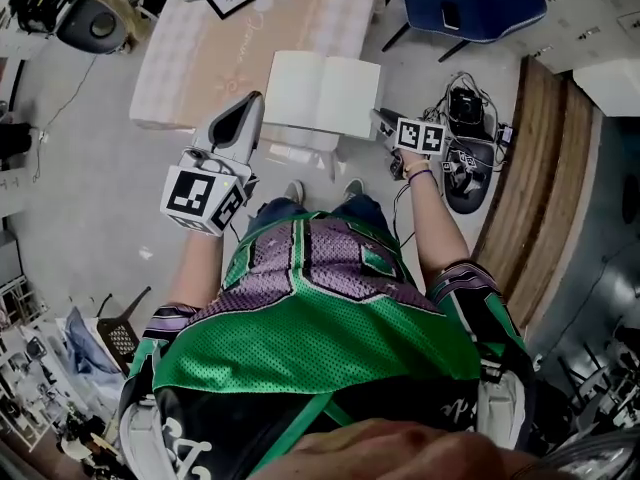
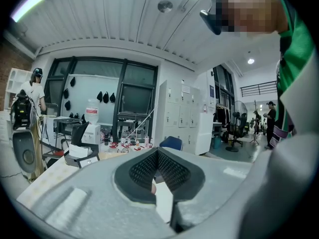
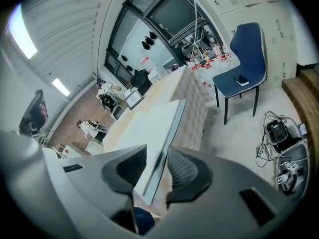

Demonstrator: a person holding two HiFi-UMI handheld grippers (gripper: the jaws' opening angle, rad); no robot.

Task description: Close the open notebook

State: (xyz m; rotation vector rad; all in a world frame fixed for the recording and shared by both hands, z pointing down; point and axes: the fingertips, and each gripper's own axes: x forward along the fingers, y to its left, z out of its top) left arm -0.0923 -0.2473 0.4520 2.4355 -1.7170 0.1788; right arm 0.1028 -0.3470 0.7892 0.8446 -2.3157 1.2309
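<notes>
**Barely started: nothing folded yet**

Shows notebook (image 1: 322, 93) flat open at near edge of table (image 1: 200, 58). Puts right gripper (image 1: 381, 119) astride its right edge, jaws slightly apart; left gripper (image 1: 254, 101) pressed together, empty, beside left page. Leaves whole fold undone.

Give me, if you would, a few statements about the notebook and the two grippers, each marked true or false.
1. The notebook lies open on the table. True.
2. The right gripper is shut with nothing between its jaws. False: the jaws are apart, with the notebook's right edge between them.
3. A blue chair stands on the floor beyond the table. True.
4. The left gripper is at the notebook's right side. False: it is at the notebook's left near corner.
</notes>
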